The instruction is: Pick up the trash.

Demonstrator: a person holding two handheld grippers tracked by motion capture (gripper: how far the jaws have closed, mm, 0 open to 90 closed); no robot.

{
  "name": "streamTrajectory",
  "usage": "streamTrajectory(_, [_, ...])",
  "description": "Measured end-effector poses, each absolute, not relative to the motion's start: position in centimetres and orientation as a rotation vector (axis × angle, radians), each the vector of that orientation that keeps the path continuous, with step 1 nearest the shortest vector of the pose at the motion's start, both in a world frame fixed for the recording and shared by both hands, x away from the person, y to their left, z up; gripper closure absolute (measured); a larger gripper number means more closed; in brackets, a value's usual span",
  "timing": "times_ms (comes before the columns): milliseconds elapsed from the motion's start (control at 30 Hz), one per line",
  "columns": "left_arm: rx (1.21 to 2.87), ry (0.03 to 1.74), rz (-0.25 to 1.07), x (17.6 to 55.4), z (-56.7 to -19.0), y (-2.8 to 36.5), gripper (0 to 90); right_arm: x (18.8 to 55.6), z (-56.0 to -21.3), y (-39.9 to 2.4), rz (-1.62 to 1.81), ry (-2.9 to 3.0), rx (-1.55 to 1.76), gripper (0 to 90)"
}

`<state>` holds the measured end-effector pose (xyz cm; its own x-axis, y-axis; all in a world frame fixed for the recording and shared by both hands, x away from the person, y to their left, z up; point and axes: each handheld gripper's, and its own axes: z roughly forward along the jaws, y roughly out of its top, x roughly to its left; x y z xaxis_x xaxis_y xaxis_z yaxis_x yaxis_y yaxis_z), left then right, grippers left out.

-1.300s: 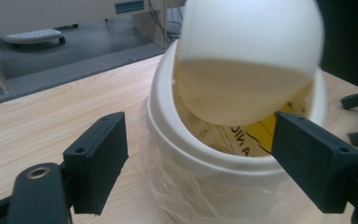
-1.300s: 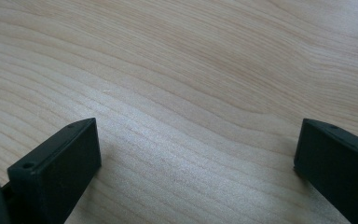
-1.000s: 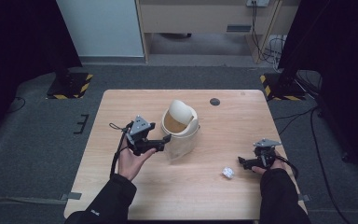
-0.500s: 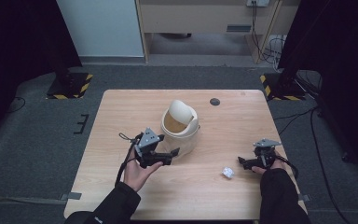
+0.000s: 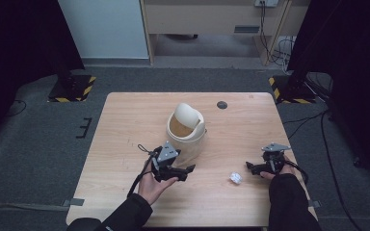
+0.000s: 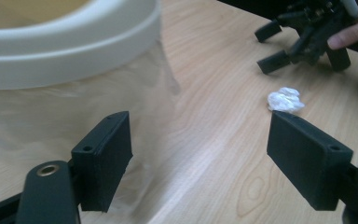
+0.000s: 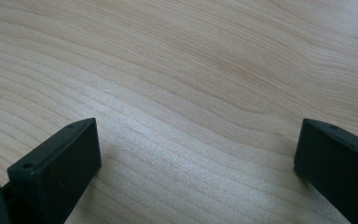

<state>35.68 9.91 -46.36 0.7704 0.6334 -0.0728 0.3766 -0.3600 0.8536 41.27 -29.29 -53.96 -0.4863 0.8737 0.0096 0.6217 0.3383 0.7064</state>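
at frame centre, left gripper [image 5: 189,169] beside cream bin [image 5: 186,132], jaws wide, holding nothing.
paper wad [image 5: 235,177] lower right; right gripper [image 5: 248,166] near it, jaws apart, empty.

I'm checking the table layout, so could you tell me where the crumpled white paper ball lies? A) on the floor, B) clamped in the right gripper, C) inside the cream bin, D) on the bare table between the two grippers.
D: the paper ball lies on the table, between the left gripper and the right gripper, apart from both.
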Motion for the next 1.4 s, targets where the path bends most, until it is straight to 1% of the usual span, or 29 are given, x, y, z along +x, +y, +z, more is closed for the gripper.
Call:
streamTrajectory(267, [2.043,0.712,0.293,35.3,-47.4,7.7,21.9,41.3,-53.9,-29.3,0.931,2.238,1.323,0.7])
streamTrajectory(567, [2.071,0.658,0.262,35.0,-47.7,5.2,23.6,41.3,-54.0,-29.3,0.933,2.236,1.323,0.7])
streamTrajectory(967, [2.077,0.607,0.213,35.5,-48.0,1.2,26.4,41.3,-54.0,-29.3,0.932,2.236,1.323,0.6])
streamTrajectory(1400, [2.135,0.562,0.172,35.9,-49.5,-2.4,28.7,41.3,-54.0,-29.3,0.935,2.235,1.319,0.6])
